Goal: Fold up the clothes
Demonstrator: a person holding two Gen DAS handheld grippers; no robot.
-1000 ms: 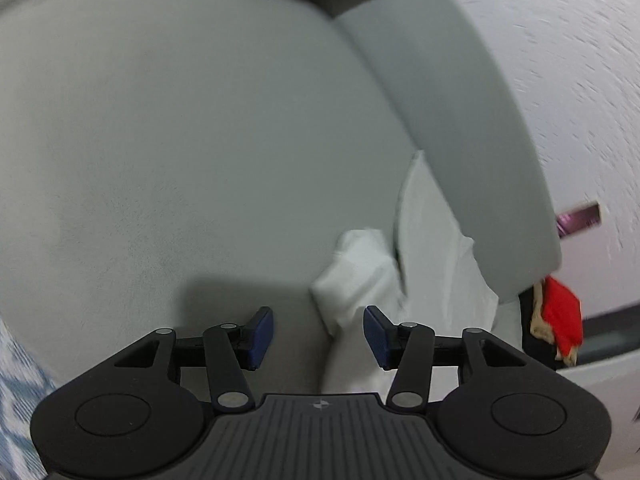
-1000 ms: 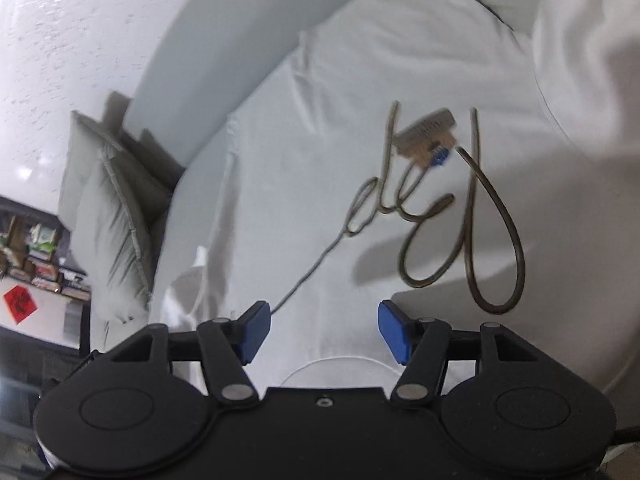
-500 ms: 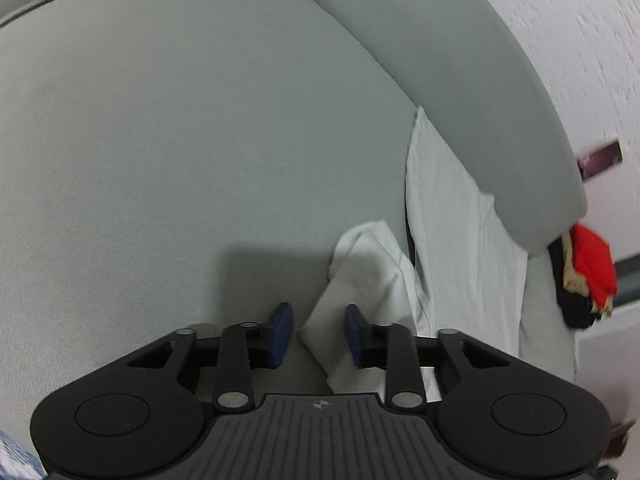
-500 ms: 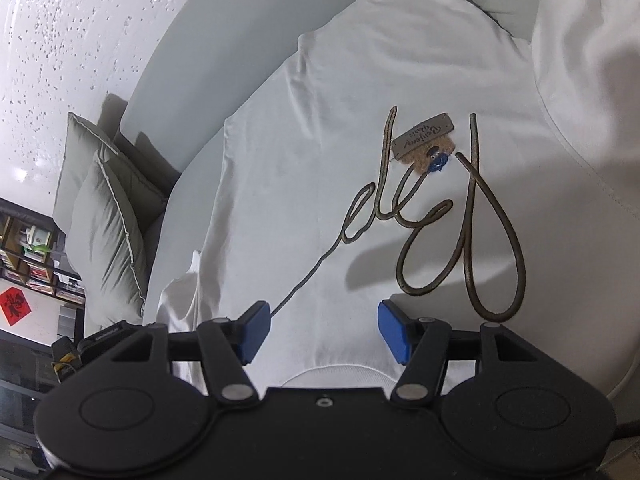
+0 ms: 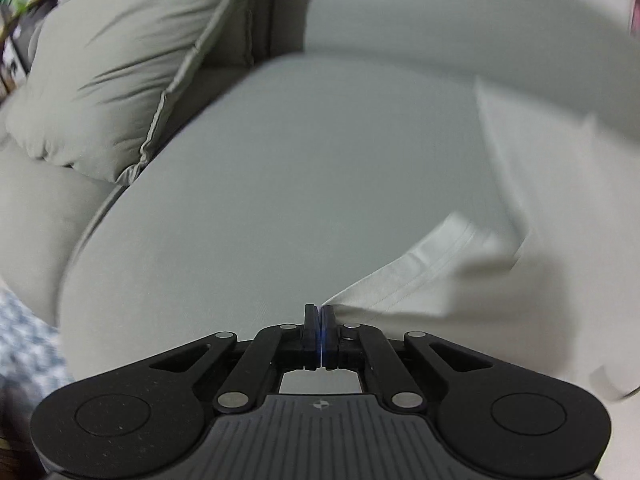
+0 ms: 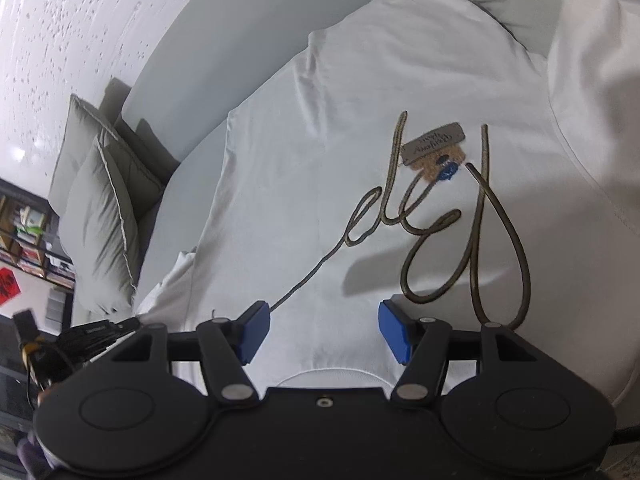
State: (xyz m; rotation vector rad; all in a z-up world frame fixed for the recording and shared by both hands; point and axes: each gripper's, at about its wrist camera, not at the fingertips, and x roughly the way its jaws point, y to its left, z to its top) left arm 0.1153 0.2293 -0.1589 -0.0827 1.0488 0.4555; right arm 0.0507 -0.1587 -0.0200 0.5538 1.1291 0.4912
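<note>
Through my left wrist camera, my left gripper (image 5: 320,322) has its jaws pressed flat together, and the hemmed edge of the white T-shirt's sleeve (image 5: 424,276) runs right up to the tips; the cloth seems pinched there, though the pads hide the very corner, so I cannot be fully certain how much fabric is caught. The rest of that sleeve stretches away to the right, blurred, over the grey sofa seat (image 5: 280,200). A grey cushion (image 5: 120,80) leans against the sofa back at the upper left. Through my right wrist camera, my right gripper (image 6: 322,330) hangs with its blue pads (image 6: 252,330) spread wide apart and nothing between them; they hover just above the shirt, not pressing on it. The white T-shirt (image 6: 320,140) lies spread front-up on the sofa, its curved neckline just beneath my housing. A looping olive script design (image 6: 460,232) crosses the chest, with a small grey label (image 6: 434,143) stitched at its top. Two grey cushions (image 6: 104,208) stand at the far left end of the seat, and my other gripper's dark body (image 6: 88,336) shows at the lower left beside the sleeve.
</note>
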